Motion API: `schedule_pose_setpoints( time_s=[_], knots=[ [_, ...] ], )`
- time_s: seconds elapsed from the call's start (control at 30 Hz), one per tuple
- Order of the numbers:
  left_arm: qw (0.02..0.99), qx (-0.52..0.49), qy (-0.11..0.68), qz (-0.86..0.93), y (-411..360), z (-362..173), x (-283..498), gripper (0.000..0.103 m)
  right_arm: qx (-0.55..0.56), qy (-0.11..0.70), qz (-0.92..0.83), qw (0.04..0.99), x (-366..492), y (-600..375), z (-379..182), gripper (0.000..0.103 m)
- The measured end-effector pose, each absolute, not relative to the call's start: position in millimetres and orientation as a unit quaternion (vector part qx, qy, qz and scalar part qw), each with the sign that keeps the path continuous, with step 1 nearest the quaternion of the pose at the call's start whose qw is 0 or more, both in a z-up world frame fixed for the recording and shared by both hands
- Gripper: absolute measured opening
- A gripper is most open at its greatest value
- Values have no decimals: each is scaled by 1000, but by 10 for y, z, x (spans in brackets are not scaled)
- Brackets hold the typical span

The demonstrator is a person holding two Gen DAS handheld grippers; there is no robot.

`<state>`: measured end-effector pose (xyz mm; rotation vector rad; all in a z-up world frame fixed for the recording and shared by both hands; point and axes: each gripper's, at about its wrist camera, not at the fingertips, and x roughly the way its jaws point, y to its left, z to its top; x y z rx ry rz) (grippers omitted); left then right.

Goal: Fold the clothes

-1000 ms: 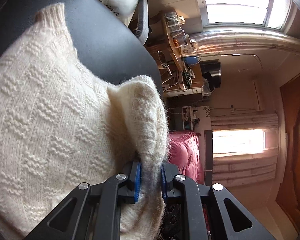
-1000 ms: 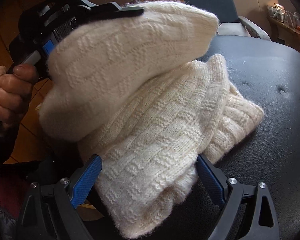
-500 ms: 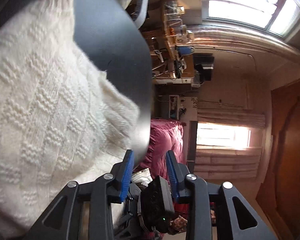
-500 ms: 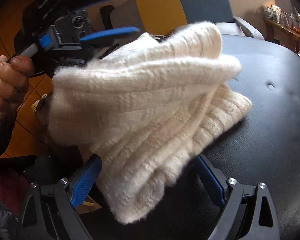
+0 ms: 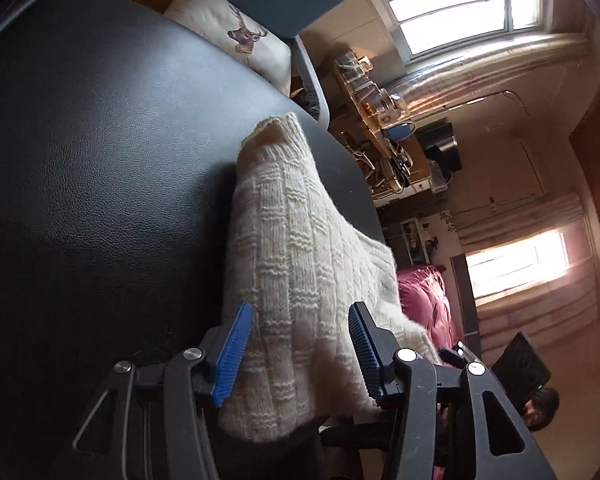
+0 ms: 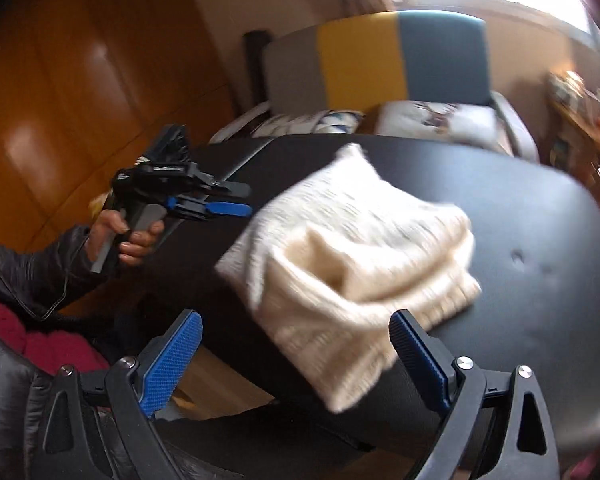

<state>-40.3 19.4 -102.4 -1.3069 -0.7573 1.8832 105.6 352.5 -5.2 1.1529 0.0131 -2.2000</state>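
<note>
— While both sets of jaws stand wide, what lies nearest them?

— The cream sweater (image 6: pixel 352 264), bunched in a folded heap on the black padded surface (image 6: pixel 540 220). Its near end hangs past the edge between the right gripper (image 6: pixel 296 354) fingers, gripped by neither; it is blurred there.

— And the left gripper (image 5: pixel 300 344)?

— Held in a hand (image 6: pixel 128 236), it holds nothing; the knit lies between and beyond its pads.

— Farther out?

— A yellow and blue chair (image 6: pixel 380 68) with a deer cushion (image 5: pixel 240 36).
</note>
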Motion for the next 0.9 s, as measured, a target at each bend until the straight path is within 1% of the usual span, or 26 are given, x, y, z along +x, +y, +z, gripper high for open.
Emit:
schedule_pose_setpoints(
  time_s=[0.1,0.13,0.2,0.23,0.33,0.43,0.47,0.53,0.57,0.6,0.63,0.7,0.77,0.8,0.9],
  knots=[
    [378,-497,-262,736,334,-984,-360,51,480,52,-798,361,354,3050,53,97],
    [387,-494,-249,738,391,-960,-348,51,495,65,-783,370,142,2952,-29,97],
    [405,-484,-223,743,502,-913,-337,51,528,77,-754,383,14,2858,-163,97],
    [411,-481,-219,743,541,-904,-349,51,544,69,-735,398,-48,2832,-221,97],
    [434,-473,-211,738,661,-878,-383,51,571,-2,-690,445,-196,2762,-384,97],
    [451,-477,-163,737,755,-912,-329,51,583,-69,-663,465,-203,2852,-603,97],
    [456,-482,-144,734,770,-952,-294,51,582,-92,-666,456,-155,2977,-690,96],
    [467,-491,-104,728,768,-1060,-226,51,582,-137,-680,425,-32,3291,-884,81],
    [472,-491,-78,728,764,-1108,-181,51,581,-159,-686,408,30,3448,-981,57],
    [476,-491,-53,727,760,-1156,-136,50,572,-189,-693,395,85,3603,-1033,51],
    [480,-488,-24,728,763,-1191,-85,49,561,-219,-699,385,135,3722,-1054,50],
    [482,-486,3,729,760,-1189,-32,49,543,-236,-715,373,231,3795,-1029,50],
    [485,-486,-3,727,752,-1089,-30,49,518,-247,-735,361,269,3860,-887,51],
    [490,-479,-13,729,749,-997,-27,49,504,-253,-746,354,282,3894,-806,54],
    [510,-444,-31,736,798,-719,-22,51,463,-269,-775,334,320,3996,-561,55]
  ],
)
